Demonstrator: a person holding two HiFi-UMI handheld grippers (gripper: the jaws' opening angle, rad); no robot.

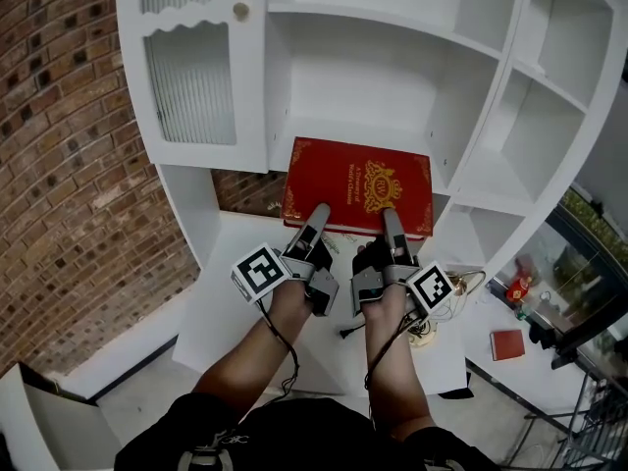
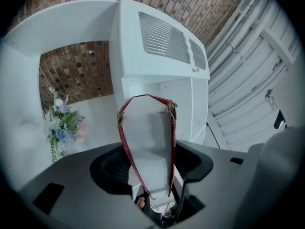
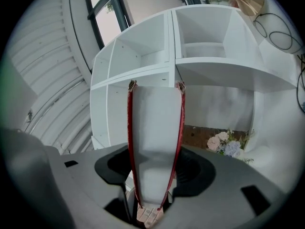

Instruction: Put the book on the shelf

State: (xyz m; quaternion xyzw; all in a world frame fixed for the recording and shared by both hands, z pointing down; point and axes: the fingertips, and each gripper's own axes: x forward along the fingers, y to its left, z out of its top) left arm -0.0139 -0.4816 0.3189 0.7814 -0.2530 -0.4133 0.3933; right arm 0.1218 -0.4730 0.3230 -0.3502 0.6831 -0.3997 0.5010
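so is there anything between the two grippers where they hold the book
Only the book itself: in the head view a bare stretch of its red near edge runs from the left gripper to the right gripper.

Book (image 1: 358, 185): red, cover-up, mid-frame.
Left gripper (image 1: 316, 214): you gripped its near edge.
Right gripper (image 1: 392, 218): you gripped alongside.

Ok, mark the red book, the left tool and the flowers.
red book (image 1: 358, 186): head view, middle of front cover
left tool (image 1: 318, 213): head view, tip over the book's edge
flowers (image 2: 62, 128): left gripper view, middle of bunch
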